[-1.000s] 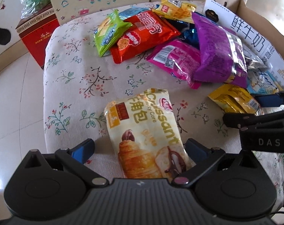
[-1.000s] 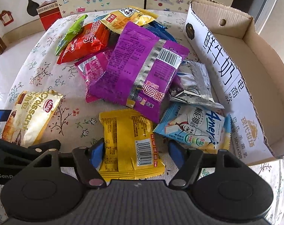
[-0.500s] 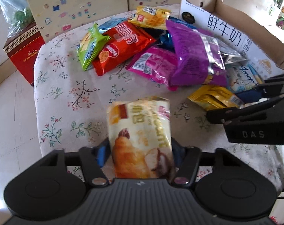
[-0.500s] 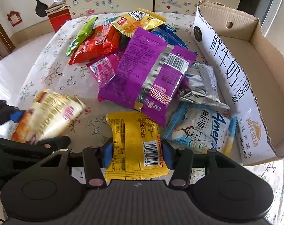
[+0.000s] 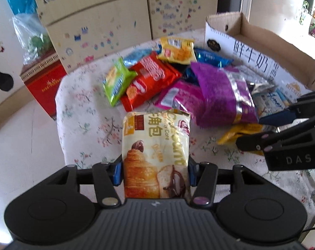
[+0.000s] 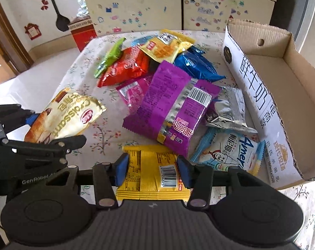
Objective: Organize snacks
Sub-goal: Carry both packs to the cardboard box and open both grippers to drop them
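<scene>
I have the left gripper closing its fingers on the croissant pack, lifted off the floral bench, while the right gripper tightens on the yellow packet lying there, both likely bound for the open carton beside the pile; sticker-dotted cabinets stand behind

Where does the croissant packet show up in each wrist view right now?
Left wrist: croissant packet at bottom centre, between the closing left gripper pads.
Right wrist: croissant packet at the left edge, lifted off the cloth.
Shared landmark: purple snack bag.
</scene>
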{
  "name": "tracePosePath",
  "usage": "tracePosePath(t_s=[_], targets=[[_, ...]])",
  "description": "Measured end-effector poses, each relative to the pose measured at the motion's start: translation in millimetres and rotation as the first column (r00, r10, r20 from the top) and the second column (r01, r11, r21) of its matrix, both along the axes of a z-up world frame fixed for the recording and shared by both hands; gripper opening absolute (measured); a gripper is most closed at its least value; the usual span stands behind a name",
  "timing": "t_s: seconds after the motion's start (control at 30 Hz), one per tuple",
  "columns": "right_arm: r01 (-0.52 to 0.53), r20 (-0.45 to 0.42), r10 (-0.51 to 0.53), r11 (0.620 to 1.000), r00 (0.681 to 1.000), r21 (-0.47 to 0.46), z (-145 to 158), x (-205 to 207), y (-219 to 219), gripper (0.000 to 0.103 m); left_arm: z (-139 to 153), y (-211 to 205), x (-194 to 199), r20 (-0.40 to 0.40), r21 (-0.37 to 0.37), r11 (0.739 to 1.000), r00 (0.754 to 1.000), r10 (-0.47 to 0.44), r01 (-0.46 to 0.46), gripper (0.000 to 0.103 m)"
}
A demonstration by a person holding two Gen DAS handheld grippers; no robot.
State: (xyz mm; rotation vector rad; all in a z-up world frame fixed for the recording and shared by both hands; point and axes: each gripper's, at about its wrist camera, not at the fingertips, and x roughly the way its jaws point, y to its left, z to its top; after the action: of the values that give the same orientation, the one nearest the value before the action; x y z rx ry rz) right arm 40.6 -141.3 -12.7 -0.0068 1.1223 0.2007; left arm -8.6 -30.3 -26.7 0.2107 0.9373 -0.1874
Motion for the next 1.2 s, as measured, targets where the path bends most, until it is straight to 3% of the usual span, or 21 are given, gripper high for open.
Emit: tracePosePath(t_s=[0.23, 0.53, 0.7, 0.87, 1.0, 1.2], targets=[[-0.042, -0.012, 0.042, 0.998, 0.999, 0.053, 4, -8, -2, 0.056, 11, 0, -4, 0.059, 0.017, 1.000, 0.998, 0.012, -0.013, 0.054], [-0.105, -0.119, 0.104, 0.994, 0.987, -0.006, -23, -18, 6, 0.060, 8, -7, -5, 0.041, 0.019, 1.000, 0.999, -0.018, 0.018, 0.054], [-0.172, -0.103, 0.164, 0.982, 0.981, -0.076, -24, -27, 20, 0.062, 4, -10, -7, 0.036, 0.051, 0.998, 0.999, -0.036, 0.035, 0.054], [-0.219, -0.086, 0.208, 0.964, 0.974, -0.148, -23, -38, 37, 0.055, 4, -13, -8, 0.050, 0.078, 0.996, 0.998, -0.041, 0.037, 0.054], [-0.246, -0.063, 0.239, 0.958, 0.969, -0.148, -12, -46, 39, 0.055, 7, -15, -9, 0.088, 0.113, 0.993, 0.995, -0.042, 0.032, 0.054], [-0.267, 0.063, 0.276, 0.957, 0.959, -0.114, 25, -58, 36, 0.055, 15, -11, -8, 0.142, 0.114, 0.993, 0.990, -0.010, -0.007, 0.054]])
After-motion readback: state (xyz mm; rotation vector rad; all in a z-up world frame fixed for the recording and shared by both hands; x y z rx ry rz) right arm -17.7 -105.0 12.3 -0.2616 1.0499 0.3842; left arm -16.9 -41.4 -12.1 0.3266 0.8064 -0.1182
